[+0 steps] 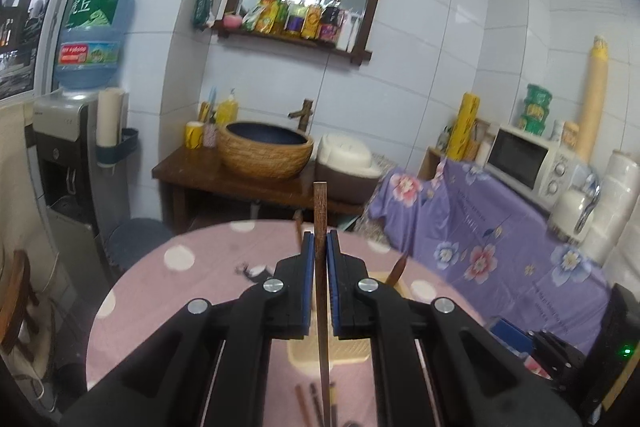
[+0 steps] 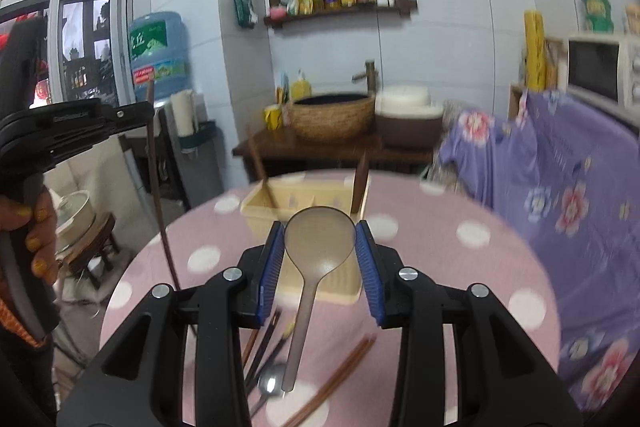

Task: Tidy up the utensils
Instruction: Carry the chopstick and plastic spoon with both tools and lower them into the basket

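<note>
In the left wrist view, my left gripper (image 1: 320, 247) has its blue-padded jaws pinched onto a single dark wooden chopstick (image 1: 321, 211). The stick stands nearly upright between the pads, its squared top well above the fingertips and its thin lower length running down past the bottom of the picture. It is brown with a visible grain. Below it lies the round table (image 1: 192, 267) with its pink, white-dotted cloth. Part of a pale yellow utensil basket (image 1: 316, 357) shows between the gripper arms, and more chopsticks (image 1: 316, 403) lie on the cloth at the bottom edge, blurred.

In the right wrist view, my right gripper (image 2: 320, 239) clamps the bowl of a translucent grey-brown rice spoon (image 2: 319, 239) between its pads; the wide rounded bowl fills the gap, and the narrow handle hangs down toward the cloth. Just behind the bowl sits the yellow basket (image 2: 312, 195), with one chopstick (image 2: 258, 167) leaning out of its left compartment and a dark wooden handle (image 2: 360, 183) standing in its right. On the cloth below lie a bundle of dark chopsticks (image 2: 264, 343), a reddish-brown pair (image 2: 340, 375) and a metal spoon (image 2: 270, 385). At the left edge I see the other gripper (image 2: 80, 123) holding its long chopstick (image 2: 160, 195).
</note>
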`<move>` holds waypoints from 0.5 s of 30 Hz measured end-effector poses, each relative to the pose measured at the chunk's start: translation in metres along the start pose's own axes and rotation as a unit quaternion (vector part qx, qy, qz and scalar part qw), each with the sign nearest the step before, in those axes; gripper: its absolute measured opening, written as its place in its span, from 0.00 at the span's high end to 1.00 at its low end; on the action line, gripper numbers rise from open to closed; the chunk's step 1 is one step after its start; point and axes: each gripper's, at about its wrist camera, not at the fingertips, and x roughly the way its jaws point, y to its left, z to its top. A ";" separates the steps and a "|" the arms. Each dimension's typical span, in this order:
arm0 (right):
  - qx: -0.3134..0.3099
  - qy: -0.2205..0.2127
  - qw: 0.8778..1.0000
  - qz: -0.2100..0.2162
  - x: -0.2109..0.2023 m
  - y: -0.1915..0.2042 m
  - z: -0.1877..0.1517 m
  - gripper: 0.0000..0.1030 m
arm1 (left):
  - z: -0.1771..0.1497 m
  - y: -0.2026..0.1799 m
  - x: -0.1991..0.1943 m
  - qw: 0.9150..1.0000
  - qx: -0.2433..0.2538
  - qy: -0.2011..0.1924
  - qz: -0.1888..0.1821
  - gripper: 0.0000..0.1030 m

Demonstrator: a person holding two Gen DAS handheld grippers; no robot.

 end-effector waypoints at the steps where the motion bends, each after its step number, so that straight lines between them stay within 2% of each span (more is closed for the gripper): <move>1: -0.001 -0.011 1.000 -0.005 0.004 0.000 0.015 0.64 | 0.010 -0.003 0.001 1.000 -0.002 -0.008 -0.005 0.93; 5: -0.021 -0.063 0.997 -0.047 0.026 0.004 0.076 0.64 | 0.055 -0.018 0.011 0.999 -0.001 -0.054 -0.001 0.93; 8: -0.015 -0.080 0.994 -0.067 0.047 0.003 0.109 0.64 | 0.077 -0.023 0.029 0.997 -0.008 -0.081 0.012 0.93; 11: -0.020 -0.078 0.993 -0.086 0.072 0.004 0.117 0.64 | 0.074 -0.026 0.048 0.995 -0.003 -0.095 0.031 0.93; 15: -0.029 -0.066 0.992 -0.102 0.102 0.006 0.096 0.64 | 0.044 -0.019 0.082 0.995 -0.008 -0.084 0.043 0.93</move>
